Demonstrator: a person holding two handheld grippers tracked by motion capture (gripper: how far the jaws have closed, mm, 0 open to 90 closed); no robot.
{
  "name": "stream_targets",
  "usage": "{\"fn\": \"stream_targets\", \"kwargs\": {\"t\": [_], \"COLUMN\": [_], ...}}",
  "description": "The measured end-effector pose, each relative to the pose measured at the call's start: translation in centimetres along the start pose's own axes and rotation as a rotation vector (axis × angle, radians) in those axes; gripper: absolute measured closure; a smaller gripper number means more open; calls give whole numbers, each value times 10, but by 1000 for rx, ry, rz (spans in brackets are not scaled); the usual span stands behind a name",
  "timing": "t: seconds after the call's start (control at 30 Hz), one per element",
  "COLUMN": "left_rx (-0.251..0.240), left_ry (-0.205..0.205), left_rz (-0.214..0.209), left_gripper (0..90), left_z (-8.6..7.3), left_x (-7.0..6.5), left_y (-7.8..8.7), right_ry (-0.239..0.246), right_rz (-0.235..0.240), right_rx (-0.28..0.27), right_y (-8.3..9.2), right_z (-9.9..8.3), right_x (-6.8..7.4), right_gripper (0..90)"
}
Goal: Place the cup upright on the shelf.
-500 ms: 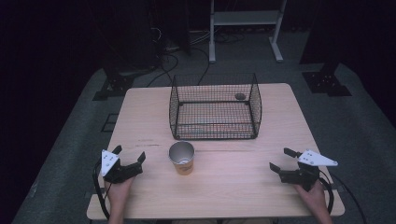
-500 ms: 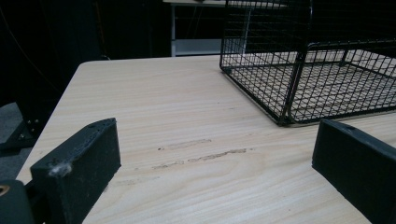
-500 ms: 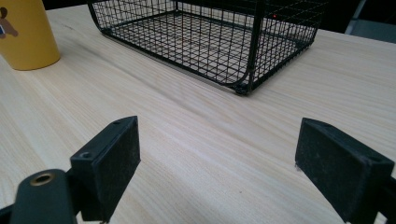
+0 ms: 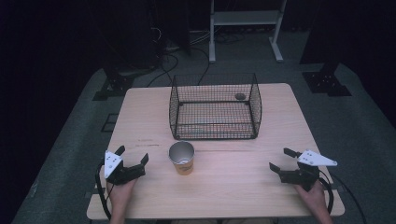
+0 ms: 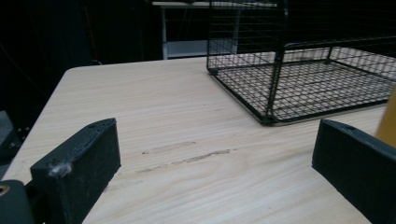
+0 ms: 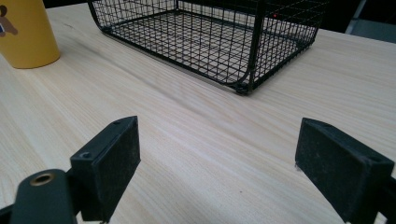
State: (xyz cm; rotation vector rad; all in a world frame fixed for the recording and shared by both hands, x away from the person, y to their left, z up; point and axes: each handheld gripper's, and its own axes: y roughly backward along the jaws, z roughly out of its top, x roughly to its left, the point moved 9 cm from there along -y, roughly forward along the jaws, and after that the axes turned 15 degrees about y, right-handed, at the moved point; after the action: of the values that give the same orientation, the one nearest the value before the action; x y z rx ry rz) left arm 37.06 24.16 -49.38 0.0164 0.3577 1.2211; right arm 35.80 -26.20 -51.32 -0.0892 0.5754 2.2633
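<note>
Both my claws — left [image 4: 132,157], right [image 4: 281,159] — rest wide open and empty near the table's [image 4: 243,186] front edge; cup [image 4: 181,157] upright before the basket [image 4: 214,105] — nothing started, presumably grasp cup next.

1. Left gripper [image 5: 215,177]: fingers [image 5: 77,172] spread wide, nothing between them.
2. Light wood table [image 5: 154,116], faint scuff marks mid-frame.
3. Black wire basket [image 5: 303,70] upper right, on the table.
4. Yellow object [image 5: 388,121] at right edge, partly behind the right finger.
</note>
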Motion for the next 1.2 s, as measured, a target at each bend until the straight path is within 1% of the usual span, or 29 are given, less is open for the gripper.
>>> {"fn": "stream_targets", "kwargs": {"t": [0.03,0.13,0.17,0.23,0.27,0.3,0.33,0.37,0.53,0.57,0.67,0.7,0.73,0.77,0.8,0.83,0.93,0.97,1.07,1.13,1.2], "left_rx": [3,5,9,15,15,16,16,16,23,26,29,31,31,35,35,38,47,53,60,64,68], "left_ry": [-4,-14,-19,-28,-28,-37,-37,-44,-56,-55,-58,-62,-62,-71,-71,-77,-86,-89,-93,-97,-105], "left_rz": [-11,-15,-26,-33,-33,-40,-40,-48,-55,-66,-76,-87,-87,-99,-99,-110,-120,-135,-155,-160,-186], "left_gripper": [5,5,5,5,5,5,5,5,5,5,5,5,5,5,5,5,5,5,5,5,5], "left_z": [-1,-3,-4,-6,-6,-8,-8,-8,-11,-12,-13,-14,-14,-15,-15,-17,-18,-20,-22,-23,-25], "left_x": [-4,-7,-12,-16,-16,-20,-20,-24,-30,-33,-36,-40,-40,-44,-44,-48,-52,-56,-61,-63,-70], "left_y": [1,3,4,6,6,8,8,9,11,11,12,13,13,14,14,15,15,16,16,17,17], "right_ry": [0,5,6,6,6,5,5,7,9,8,8,8,8,8,8,7,7,8,8,7,6], "right_rz": [-2,-2,-1,-1,-1,-1,-1,-2,-1,-2,-2,-2,-2,-2,-2,-3,-2,-2,-2,-2,-1], "right_rx": [1,2,2,2,2,2,2,2,2,2,2,3,3,3,3,3,3,3,3,3,3], "right_y": [0,0,0,0,0,0,0,0,0,0,0,0,0,0,0,0,0,0,0,0,0], "right_z": [0,0,0,0,0,0,0,0,0,0,0,0,0,0,0,0,0,0,0,0,0], "right_x": [0,0,0,0,0,0,0,0,0,0,0,0,0,0,0,0,0,0,0,0,0], "right_gripper": [130,130,130,130,130,130,130,130,130,130,130,130,130,130,130,130,130,130,130,130,130]}}
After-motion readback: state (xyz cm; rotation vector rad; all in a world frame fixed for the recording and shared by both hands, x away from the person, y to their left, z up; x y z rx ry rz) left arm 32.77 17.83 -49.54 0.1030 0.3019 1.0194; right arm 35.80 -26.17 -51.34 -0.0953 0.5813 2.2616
